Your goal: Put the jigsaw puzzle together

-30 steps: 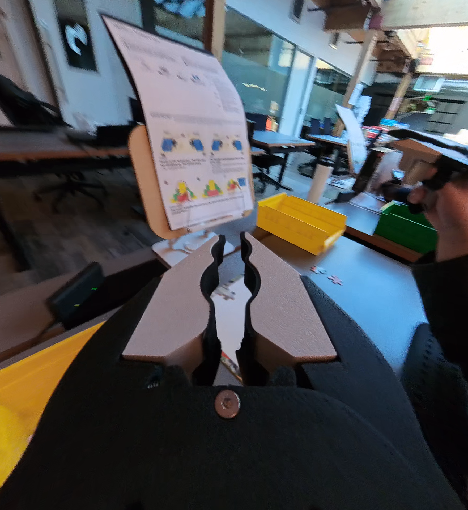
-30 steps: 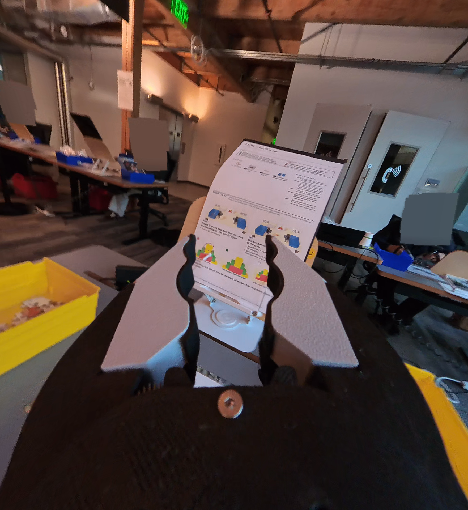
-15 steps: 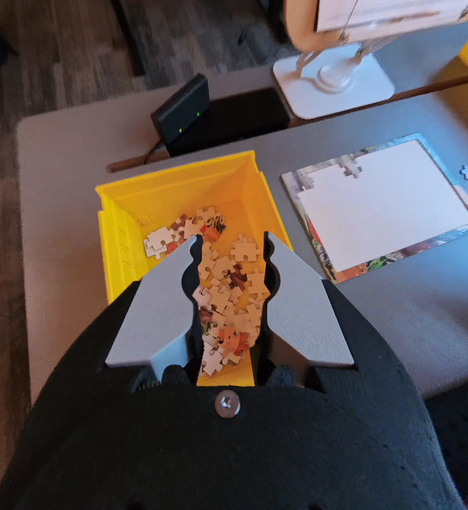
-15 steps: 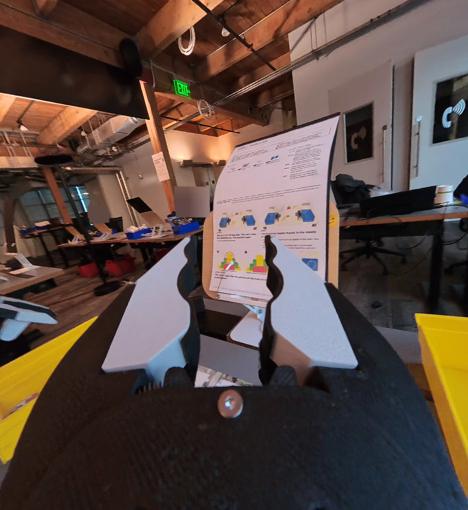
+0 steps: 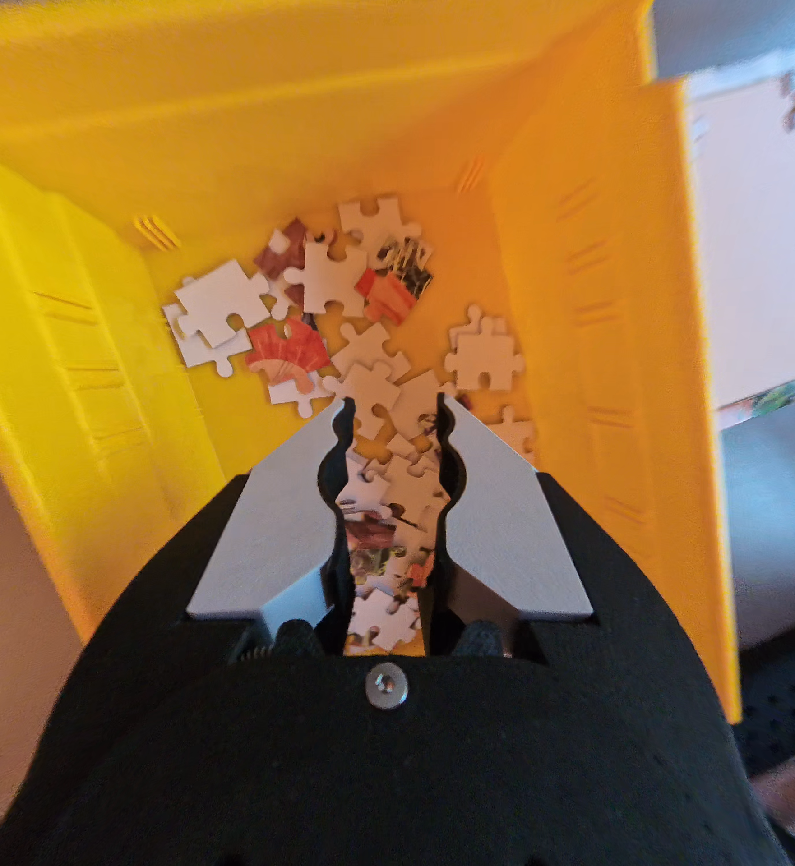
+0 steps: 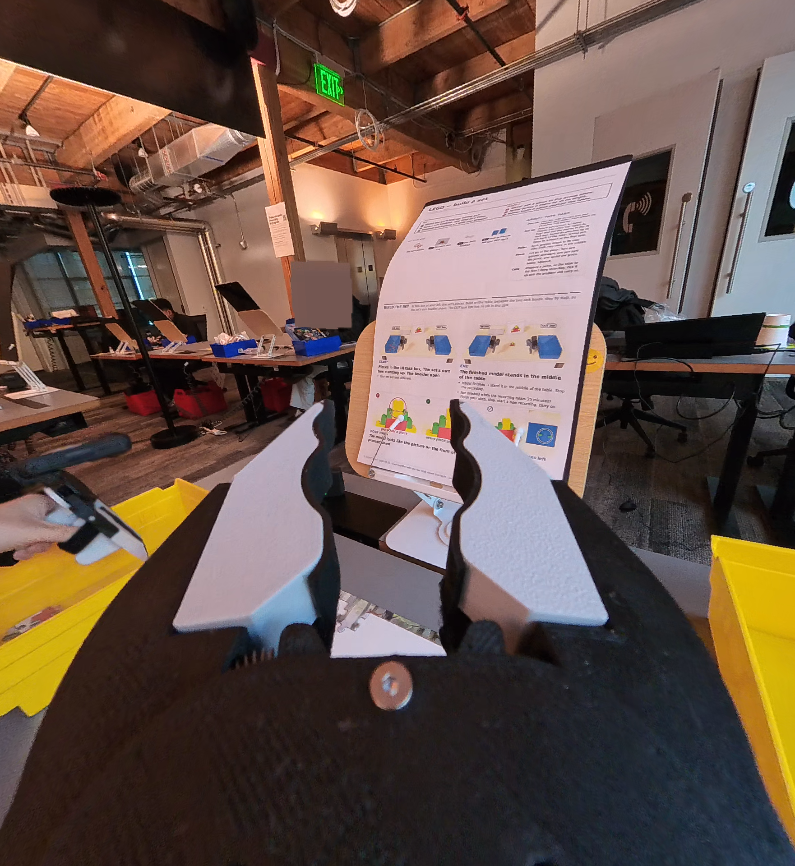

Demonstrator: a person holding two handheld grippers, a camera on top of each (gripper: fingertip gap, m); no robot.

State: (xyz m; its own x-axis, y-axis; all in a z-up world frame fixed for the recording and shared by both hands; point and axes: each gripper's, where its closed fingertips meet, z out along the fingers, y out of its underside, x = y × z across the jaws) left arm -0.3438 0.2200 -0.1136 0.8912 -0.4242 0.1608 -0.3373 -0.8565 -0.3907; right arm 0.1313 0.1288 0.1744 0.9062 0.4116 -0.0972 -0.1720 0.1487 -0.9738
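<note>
Left gripper [image 5: 394, 407] jaws apart, nothing between them, poised low inside the yellow bin [image 5: 588, 290] | loose jigsaw pieces [image 5: 334, 281] heaped on bin floor | puzzle frame [image 5: 761, 234] just beyond bin's right wall | right gripper [image 6: 391, 412] parted, empty, facing instruction sheet [image 6: 484, 328].

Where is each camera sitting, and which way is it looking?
Left wrist view: sits on the left claw, looking down into the yellow bin of puzzle pieces; only its own open claw shows.
Right wrist view: sits on the right claw, looking level across the room at the instruction sheet; its open claw shows, plus the person's hand.
Both see that yellow bin and the puzzle board.
</note>
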